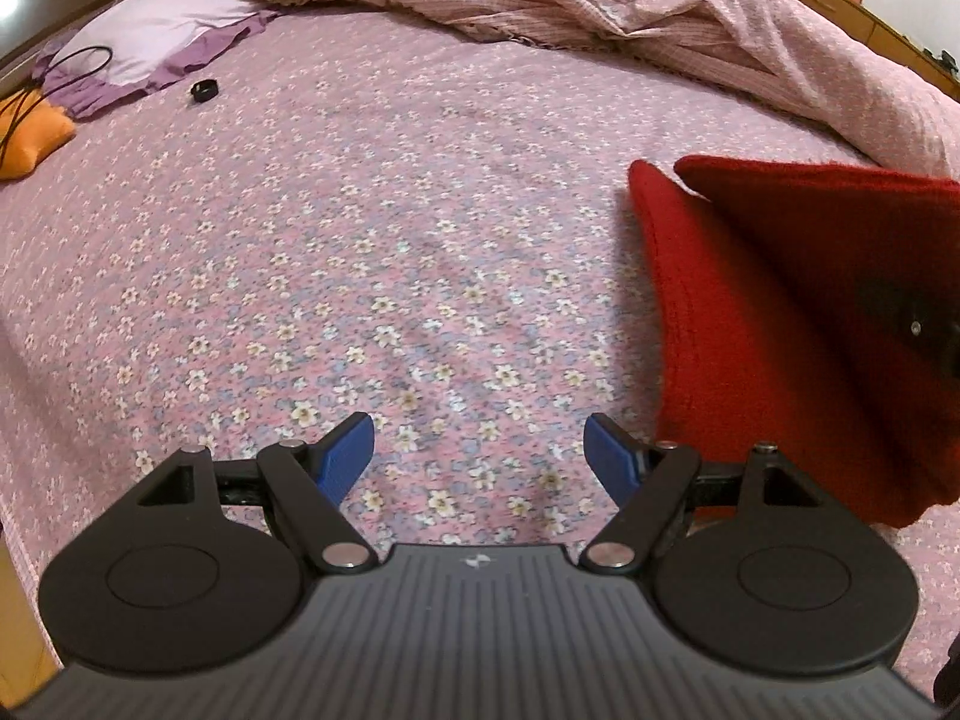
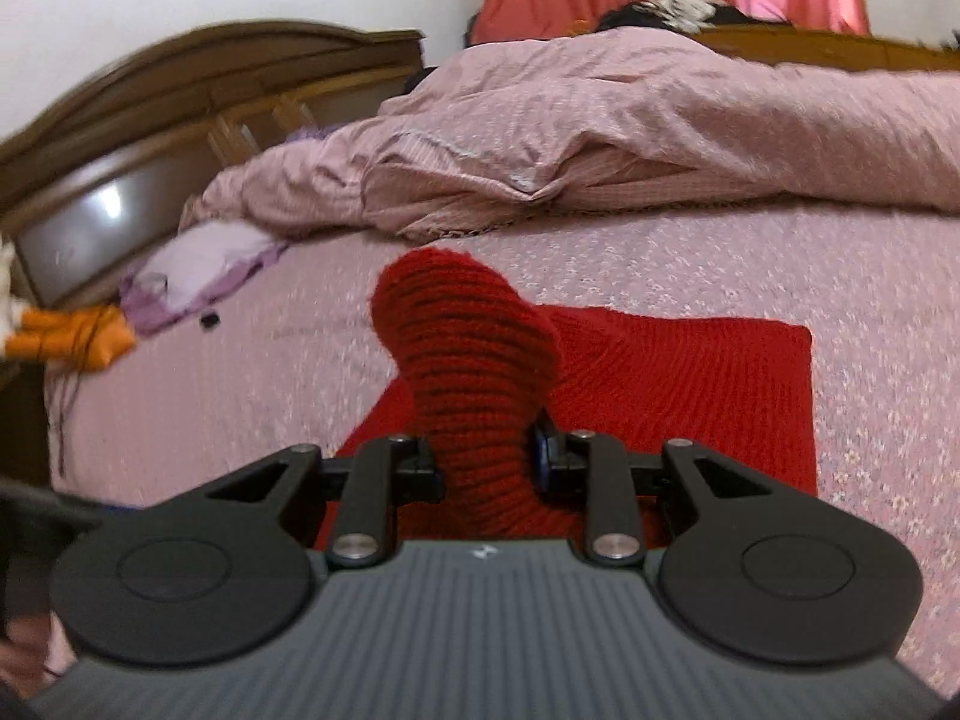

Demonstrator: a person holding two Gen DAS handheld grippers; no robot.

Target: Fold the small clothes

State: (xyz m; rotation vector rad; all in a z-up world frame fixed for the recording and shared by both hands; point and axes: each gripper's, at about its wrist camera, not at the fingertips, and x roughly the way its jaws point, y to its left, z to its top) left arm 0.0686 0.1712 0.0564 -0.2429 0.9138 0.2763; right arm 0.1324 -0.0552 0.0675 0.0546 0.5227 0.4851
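Mid-fold, we judged: the red knit point(image 2: 690, 384) lay flat on the bed point(image 2: 870, 276) toward its right side, short of the bunched quilt point(image 2: 600, 138) along the far edge. One end was lifted and rolled up into a hump, so we read at least this fold as unfinished; laying it over and squaring up was left. We couldn't tell how many folds were already in.

Right gripper point(image 2: 486, 462) was clamped on the lifted end, knit bunched between the jaws, tool pointing shallowly down toward the quilt. That view was blurred.

Left gripper point(image 1: 480, 456) stood wide apart, nothing between the jaws, pitched steeply down over bare sheet, just left of the knit and not touching it. From that view the raised flap hung over the knit's lower layer.
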